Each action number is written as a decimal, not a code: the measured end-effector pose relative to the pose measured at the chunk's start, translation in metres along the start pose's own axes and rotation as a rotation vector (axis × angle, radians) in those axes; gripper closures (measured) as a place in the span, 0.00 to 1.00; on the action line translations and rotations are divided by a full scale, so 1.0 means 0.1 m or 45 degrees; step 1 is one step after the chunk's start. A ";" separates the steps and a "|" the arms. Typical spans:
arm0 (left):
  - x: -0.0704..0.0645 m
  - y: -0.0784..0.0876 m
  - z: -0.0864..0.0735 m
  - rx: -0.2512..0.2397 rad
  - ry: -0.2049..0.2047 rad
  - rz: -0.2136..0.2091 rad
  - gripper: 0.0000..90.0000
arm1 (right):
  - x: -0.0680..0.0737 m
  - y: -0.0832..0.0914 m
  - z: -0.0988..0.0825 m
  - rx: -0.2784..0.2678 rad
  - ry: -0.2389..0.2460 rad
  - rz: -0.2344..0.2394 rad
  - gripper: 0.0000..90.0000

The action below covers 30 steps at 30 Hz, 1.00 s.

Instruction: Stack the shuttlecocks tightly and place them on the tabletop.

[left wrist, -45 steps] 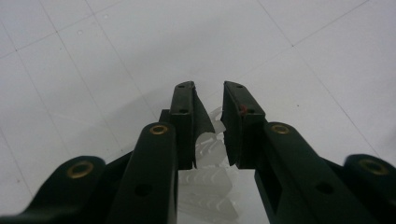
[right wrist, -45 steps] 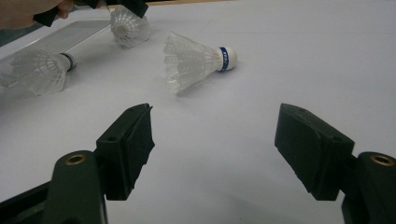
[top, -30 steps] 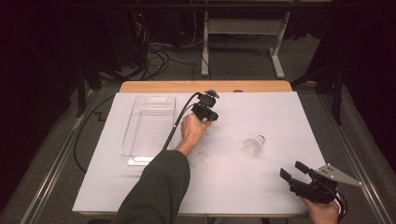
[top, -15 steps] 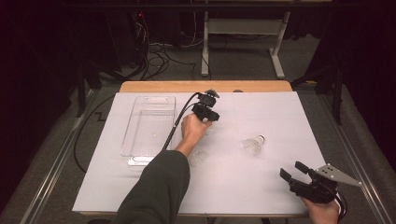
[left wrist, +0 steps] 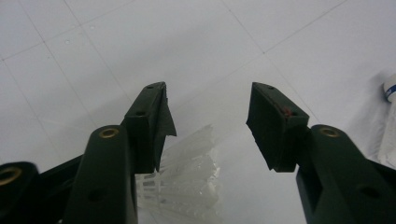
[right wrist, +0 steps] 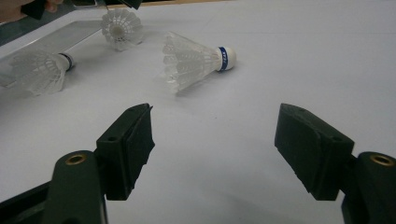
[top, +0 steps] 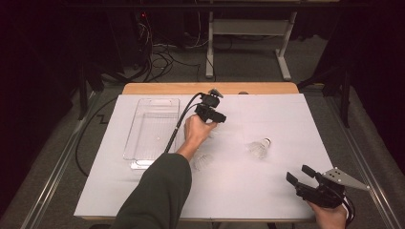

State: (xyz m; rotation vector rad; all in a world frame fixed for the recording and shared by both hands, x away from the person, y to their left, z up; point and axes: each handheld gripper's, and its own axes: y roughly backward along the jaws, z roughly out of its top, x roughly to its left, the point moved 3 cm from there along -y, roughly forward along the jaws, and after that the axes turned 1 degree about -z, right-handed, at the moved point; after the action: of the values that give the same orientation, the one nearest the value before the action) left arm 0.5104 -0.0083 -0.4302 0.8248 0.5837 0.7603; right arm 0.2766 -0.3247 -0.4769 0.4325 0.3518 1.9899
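Note:
Three white shuttlecocks lie on the white table cover. One shuttlecock sits just below my left gripper, whose jaws stand open above its feathers without touching it. In the high view this gripper hovers at mid-table, beside the tray. A second shuttlecock with a blue-banded cork lies to the right. The third rests by the left forearm. My right gripper is open near the front right corner, with nothing between its jaws.
A clear plastic tray lies on the left half of the cover, with nothing in it. The left gripper's cable runs across the tray's right side. A wooden table edge borders the far side.

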 end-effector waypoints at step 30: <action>-0.02 0.36 -0.22 -0.040 -0.024 -0.051 0.41 | 0.00 0.00 0.00 0.001 0.002 -0.013 0.32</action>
State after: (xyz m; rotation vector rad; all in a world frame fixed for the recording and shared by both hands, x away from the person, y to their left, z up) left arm 0.4809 0.0160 -0.4125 0.7883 0.5688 0.7225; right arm 0.2761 -0.3248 -0.4768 0.4288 0.3552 1.9807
